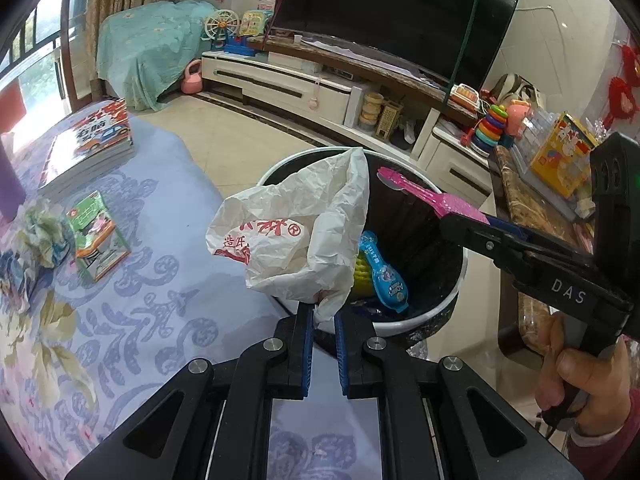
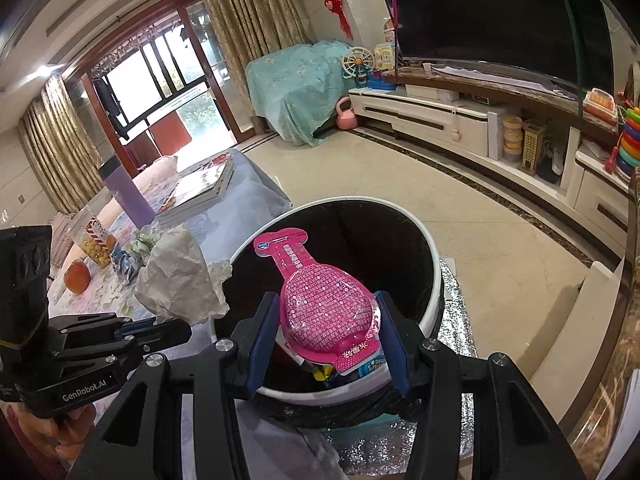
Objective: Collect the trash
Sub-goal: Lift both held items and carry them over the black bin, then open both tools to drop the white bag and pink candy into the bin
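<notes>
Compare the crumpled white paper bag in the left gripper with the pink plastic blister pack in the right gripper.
The crumpled white paper bag is soft, creased and bears red print; the pink plastic blister pack is stiff, glossy and spoon-shaped. The left gripper pinches the bag's bottom edge; the right gripper clamps the pack's wide end. Both hang over the black-lined trash bin.

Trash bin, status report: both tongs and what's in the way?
Left tongs clamp crumpled white wrapper. Right tongs pinch pink package. Both over trash bin. Nothing blocking.

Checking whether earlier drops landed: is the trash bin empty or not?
Not empty. A blue wrapper and something yellow-green lie inside the trash bin.
</notes>
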Demonstrator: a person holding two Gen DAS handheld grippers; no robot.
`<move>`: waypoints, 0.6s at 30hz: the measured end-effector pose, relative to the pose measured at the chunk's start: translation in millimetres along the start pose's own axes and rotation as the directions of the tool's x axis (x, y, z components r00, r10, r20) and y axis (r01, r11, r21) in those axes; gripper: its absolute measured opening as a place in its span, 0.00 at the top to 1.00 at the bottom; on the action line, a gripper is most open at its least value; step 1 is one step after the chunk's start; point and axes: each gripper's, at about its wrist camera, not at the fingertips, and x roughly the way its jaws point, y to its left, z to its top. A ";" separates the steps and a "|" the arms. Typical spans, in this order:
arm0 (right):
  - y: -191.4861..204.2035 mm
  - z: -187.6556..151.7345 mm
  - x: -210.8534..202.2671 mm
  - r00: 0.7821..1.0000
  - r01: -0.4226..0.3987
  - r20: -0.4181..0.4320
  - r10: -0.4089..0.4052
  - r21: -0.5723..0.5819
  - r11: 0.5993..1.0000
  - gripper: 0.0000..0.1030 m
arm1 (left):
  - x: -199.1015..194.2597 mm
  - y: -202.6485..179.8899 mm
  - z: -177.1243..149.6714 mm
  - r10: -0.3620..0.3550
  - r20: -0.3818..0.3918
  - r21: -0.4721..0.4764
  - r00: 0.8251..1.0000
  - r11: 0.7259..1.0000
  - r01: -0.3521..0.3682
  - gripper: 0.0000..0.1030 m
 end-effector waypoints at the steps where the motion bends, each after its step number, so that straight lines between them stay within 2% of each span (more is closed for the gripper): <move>1: -1.1 1.0 0.9 1.000 0.001 -0.001 -0.001 0.002 1.000 0.52 | 1.7 -0.5 0.9 0.001 -0.002 0.001 1.000 1.000 -0.001 0.92; 18: -10.3 7.4 13.2 1.000 0.012 -0.023 -0.012 0.003 1.000 0.52 | 20.0 -1.0 13.0 -0.008 -0.025 -0.005 1.000 1.000 0.008 0.92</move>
